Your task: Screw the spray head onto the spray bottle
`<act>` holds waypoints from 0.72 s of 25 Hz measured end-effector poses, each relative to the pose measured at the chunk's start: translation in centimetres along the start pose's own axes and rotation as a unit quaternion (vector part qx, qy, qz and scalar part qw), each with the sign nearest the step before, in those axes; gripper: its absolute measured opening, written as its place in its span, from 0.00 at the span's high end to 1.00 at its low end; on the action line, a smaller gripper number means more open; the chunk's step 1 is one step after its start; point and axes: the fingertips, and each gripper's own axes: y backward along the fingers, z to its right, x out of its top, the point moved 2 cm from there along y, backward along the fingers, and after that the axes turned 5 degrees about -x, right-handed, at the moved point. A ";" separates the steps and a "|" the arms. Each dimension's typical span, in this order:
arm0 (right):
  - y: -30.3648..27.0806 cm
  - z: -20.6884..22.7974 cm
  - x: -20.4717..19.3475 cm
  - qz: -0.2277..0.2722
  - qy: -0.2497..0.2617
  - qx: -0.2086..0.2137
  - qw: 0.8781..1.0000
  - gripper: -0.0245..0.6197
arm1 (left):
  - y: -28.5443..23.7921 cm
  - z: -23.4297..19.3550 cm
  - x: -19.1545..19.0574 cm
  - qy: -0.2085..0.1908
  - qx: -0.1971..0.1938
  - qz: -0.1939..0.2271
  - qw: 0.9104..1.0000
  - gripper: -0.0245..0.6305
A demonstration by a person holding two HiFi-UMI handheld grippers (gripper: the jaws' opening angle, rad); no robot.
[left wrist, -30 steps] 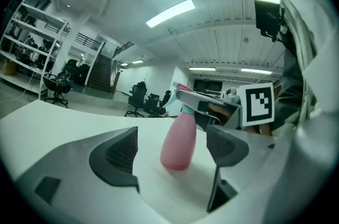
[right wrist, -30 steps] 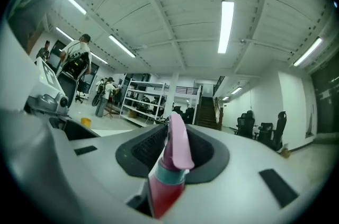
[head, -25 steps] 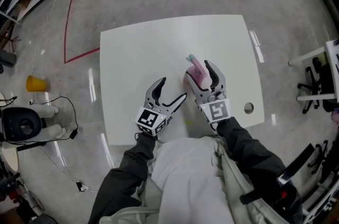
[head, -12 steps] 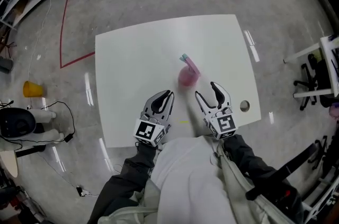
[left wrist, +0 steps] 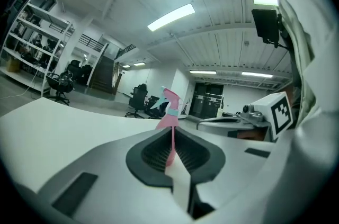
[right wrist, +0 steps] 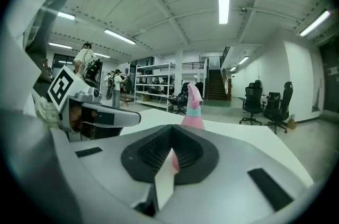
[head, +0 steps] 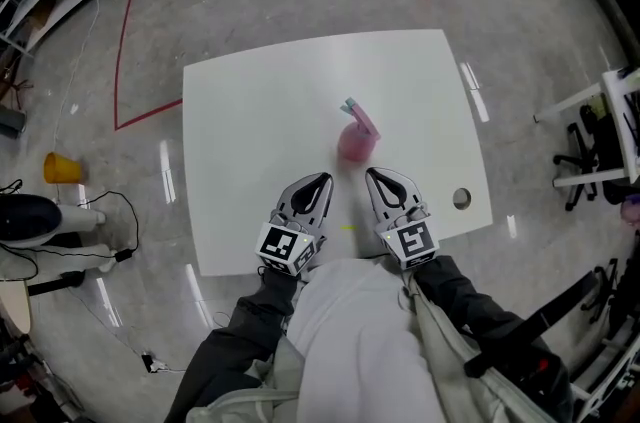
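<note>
Head view: left tongs [head: 322, 180] and right tongs [head: 374, 174] have just closed, empty, at the surface's [head: 250, 126] near edge; pink spray bottle [head: 356, 137] stands upright beyond.

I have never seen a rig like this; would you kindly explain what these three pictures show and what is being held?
No robot: a person holds a two-jaw gripper in each hand. The overhead picture comes from a camera on the person's head; the other two come from cameras riding on the grippers, looking along their jaws. On the white table stands a pink spray bottle, its spray head on top. The left gripper and right gripper hover apart from the bottle. Both have just closed their jaws with nothing between them, so nothing is held.
</note>
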 end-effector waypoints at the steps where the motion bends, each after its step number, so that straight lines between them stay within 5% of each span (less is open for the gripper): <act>1: 0.0 0.2 -0.2 -0.002 -0.007 -0.002 1.000 0.97 | -0.1 0.2 -0.1 -0.001 -0.005 -0.002 1.000 0.93; 11: -0.4 0.6 0.5 0.010 0.001 -0.016 1.000 0.97 | -0.1 0.5 0.0 -0.001 -0.010 -0.006 1.000 0.93; 18: 1.2 2.5 4.4 0.084 0.029 -0.103 0.991 0.97 | 0.0 0.4 0.5 0.002 -0.006 0.008 1.000 0.93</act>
